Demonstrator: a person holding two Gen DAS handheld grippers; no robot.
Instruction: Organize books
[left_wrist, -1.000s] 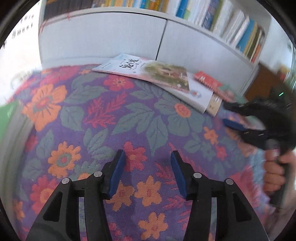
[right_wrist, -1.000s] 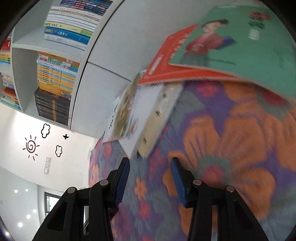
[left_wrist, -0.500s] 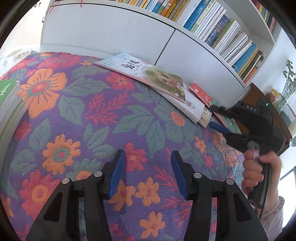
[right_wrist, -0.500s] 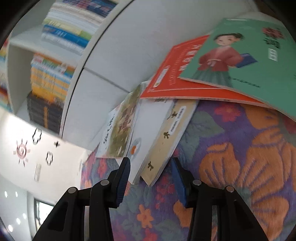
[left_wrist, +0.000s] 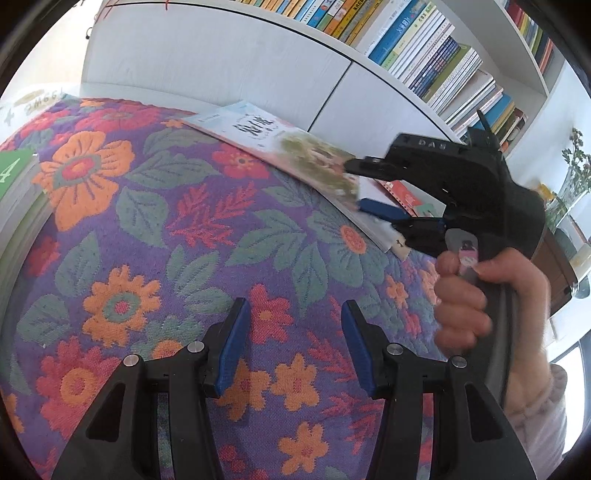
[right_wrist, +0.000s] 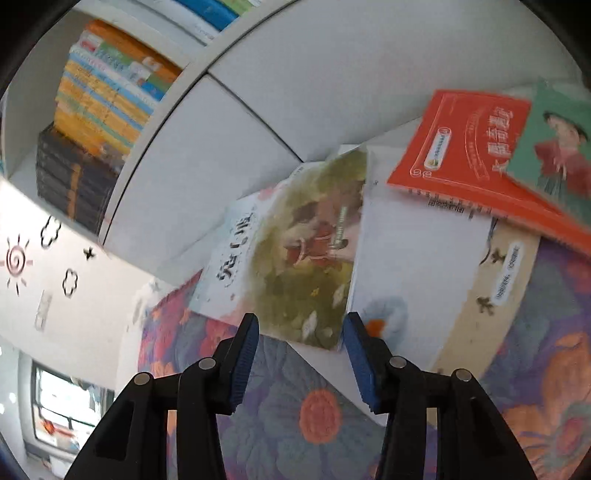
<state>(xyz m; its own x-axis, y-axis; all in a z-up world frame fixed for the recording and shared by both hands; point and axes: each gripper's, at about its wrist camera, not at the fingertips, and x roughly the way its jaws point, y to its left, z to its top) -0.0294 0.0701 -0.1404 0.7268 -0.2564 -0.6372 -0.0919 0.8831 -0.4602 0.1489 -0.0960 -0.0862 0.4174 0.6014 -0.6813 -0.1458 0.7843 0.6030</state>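
Several books lie fanned out at the far edge of the flower-patterned cloth (left_wrist: 184, 240). Topmost is an illustrated book (left_wrist: 280, 147) (right_wrist: 288, 258), resting on a white book (right_wrist: 413, 266) and a beige one (right_wrist: 495, 295). A red spiral book (right_wrist: 461, 147) and a green book (right_wrist: 554, 147) lie beyond. My right gripper (left_wrist: 356, 184) (right_wrist: 301, 321) straddles the illustrated book's near corner, one finger above and one below; its jaws are opening and the pads do not press. My left gripper (left_wrist: 291, 306) hangs open over bare cloth, with nothing between its fingers.
A white cabinet (left_wrist: 221, 62) stands right behind the books, with packed bookshelves (left_wrist: 424, 55) above it. A green-covered stack (left_wrist: 11, 177) sits at the cloth's left edge. A person's hand (left_wrist: 465, 295) holds the right gripper's handle.
My right gripper has travelled left across the pile, from the beige book's edge to the illustrated book's corner. The left gripper has stayed over the same patch of cloth.
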